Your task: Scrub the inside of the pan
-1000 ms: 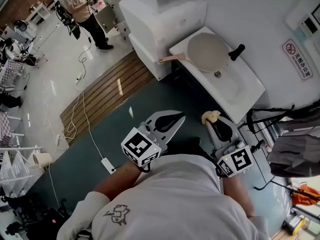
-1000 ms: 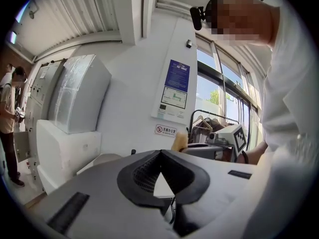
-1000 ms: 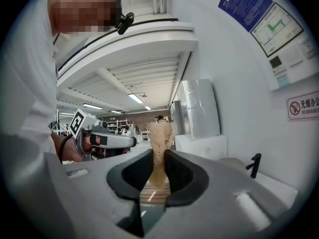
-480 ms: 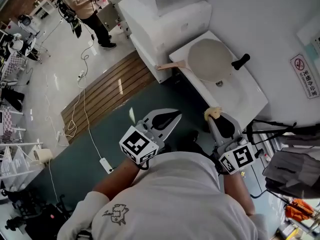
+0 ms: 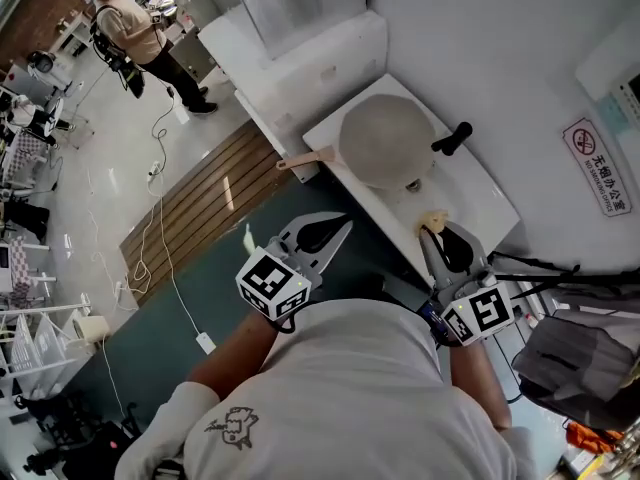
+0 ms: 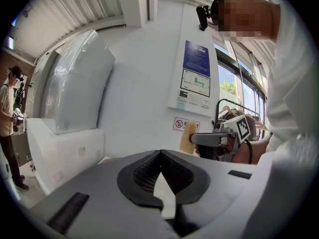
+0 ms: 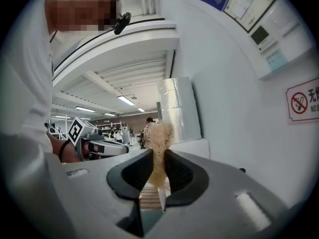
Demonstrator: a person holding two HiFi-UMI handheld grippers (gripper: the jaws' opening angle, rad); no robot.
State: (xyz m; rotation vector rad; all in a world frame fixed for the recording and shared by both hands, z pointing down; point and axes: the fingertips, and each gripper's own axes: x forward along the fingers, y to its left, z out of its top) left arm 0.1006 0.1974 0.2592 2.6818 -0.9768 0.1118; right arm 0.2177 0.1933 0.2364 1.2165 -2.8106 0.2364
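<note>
Tan, fibrous sponge (image 7: 159, 143) stands pinched upright between the two jaws of my right gripper (image 7: 159, 156), the dark pads pressing on it from both sides and its frayed upper end rising clear above the tips; in the head view it shows as a small yellowish tuft at the front of that gripper. My left gripper (image 6: 160, 152) has its jaws closed tip to tip with nothing between them. I hold both in front of my white shirt (image 5: 350, 398), the left one over the dark green floor (image 5: 170, 318) and the right one reaching over the near rim of the white sink (image 5: 470, 193), each with its marker cube turned towards me. The pan (image 5: 385, 140) lies in the sink ahead of both grippers, a pale grey-beige round with its light handle (image 5: 303, 158) sticking out past the sink's left end; the sponge is near it but apart from it, and the left gripper is well apart from it. A black tap lever (image 5: 452, 138) stands just beside the pan's far right edge. On the white wall to the right hangs a no-smoking sign (image 5: 597, 166), and a white boxy unit (image 5: 300, 58) adjoins the sink on its far side. Farther left a slatted wooden mat (image 5: 200, 203) lies on the floor with a white cable (image 5: 160, 228) running along it, and a person (image 5: 125, 23) in a beige top stands well beyond
</note>
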